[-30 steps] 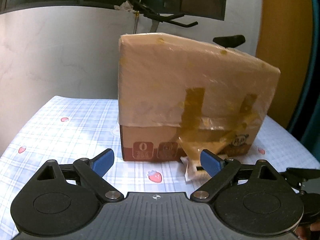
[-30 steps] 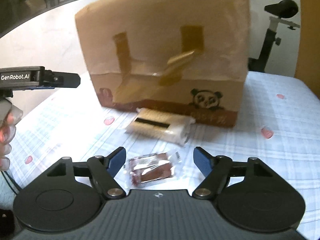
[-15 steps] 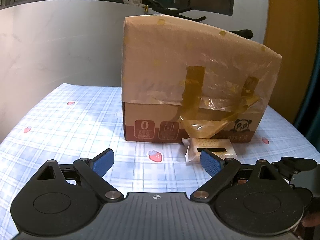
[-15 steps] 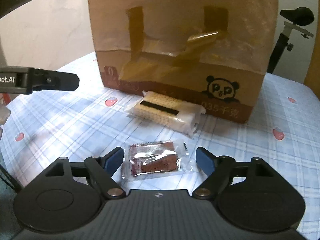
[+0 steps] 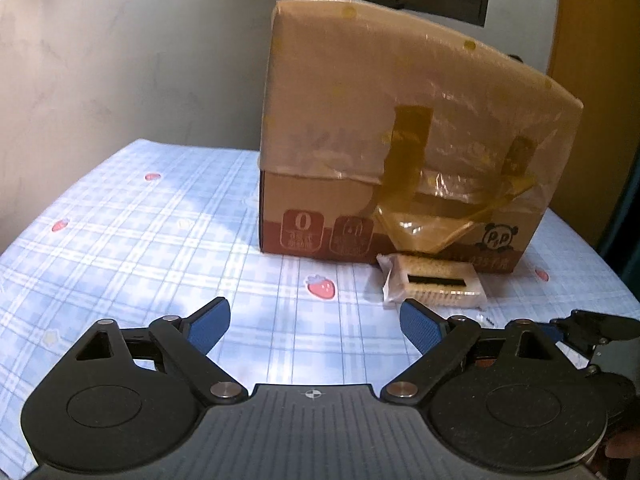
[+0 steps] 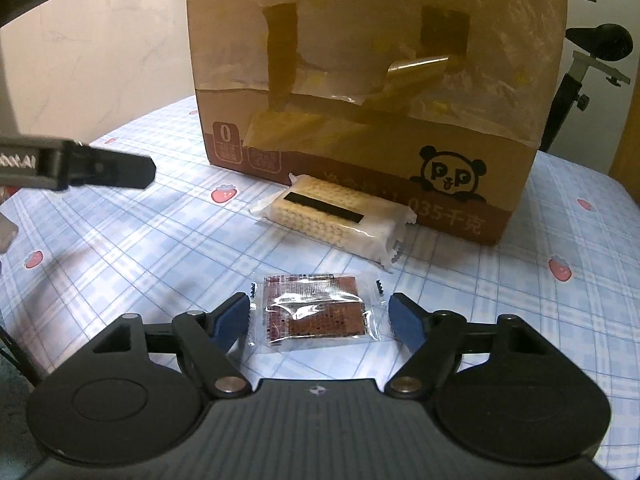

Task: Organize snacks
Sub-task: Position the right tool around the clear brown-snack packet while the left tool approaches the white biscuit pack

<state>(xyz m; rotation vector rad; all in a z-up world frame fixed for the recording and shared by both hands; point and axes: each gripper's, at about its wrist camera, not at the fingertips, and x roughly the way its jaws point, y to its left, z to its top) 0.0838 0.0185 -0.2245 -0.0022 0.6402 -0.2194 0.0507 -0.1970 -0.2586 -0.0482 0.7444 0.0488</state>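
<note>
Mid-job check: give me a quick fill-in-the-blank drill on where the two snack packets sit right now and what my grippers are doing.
The brown snack packet lies between the fingers of the ____ gripper.
The pale wafer packet lies against the front of the cardboard ____.
The left gripper holds ____.
The box carries a drawing of a ____.

Missing words: right; box; nothing; panda

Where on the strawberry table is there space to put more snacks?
Bare tablecloth stretches left of the cardboard box. It is crowded in front of the box, where the pale wafer pack and brown biscuit packet lie.
</note>
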